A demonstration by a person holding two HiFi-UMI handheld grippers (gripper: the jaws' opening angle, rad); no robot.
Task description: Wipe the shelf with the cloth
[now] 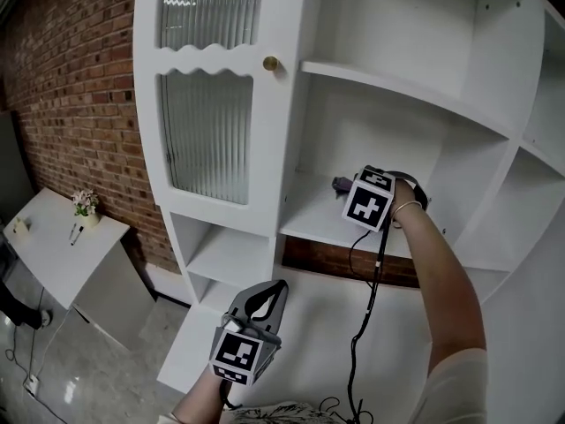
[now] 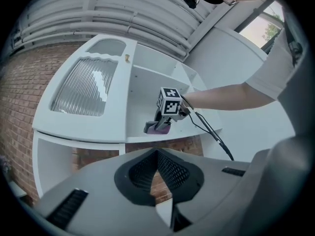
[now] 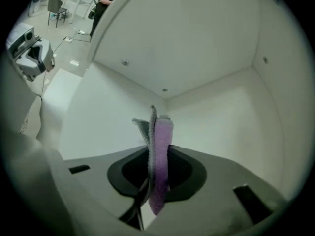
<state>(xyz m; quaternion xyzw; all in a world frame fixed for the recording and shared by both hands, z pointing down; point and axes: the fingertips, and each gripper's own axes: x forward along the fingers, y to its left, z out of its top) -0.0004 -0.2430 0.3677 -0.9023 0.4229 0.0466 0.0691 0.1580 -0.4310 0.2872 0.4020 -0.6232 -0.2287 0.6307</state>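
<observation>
A purple and grey cloth [image 3: 161, 132] is pinched between the jaws of my right gripper [image 3: 157, 163], which is shut on it. That gripper [image 1: 346, 188] reaches into the middle compartment of the white shelf unit, with the cloth [image 1: 339, 184] down at the shelf board [image 1: 313, 223] near the back wall. From the left gripper view, the cloth [image 2: 161, 129] sits under the right gripper [image 2: 158, 124] on the board. My left gripper [image 1: 275, 291] hangs low in front of the unit, pointing up, jaws shut and holding nothing [image 2: 157, 154].
A ribbed-glass cabinet door [image 1: 205, 131] with a brass knob [image 1: 270, 63] flanks the compartment on the left. More white shelves [image 1: 225, 259] lie above and below. A black cable [image 1: 371, 299] hangs from the right gripper. A brick wall [image 1: 71, 87] and a white table [image 1: 62, 246] stand at left.
</observation>
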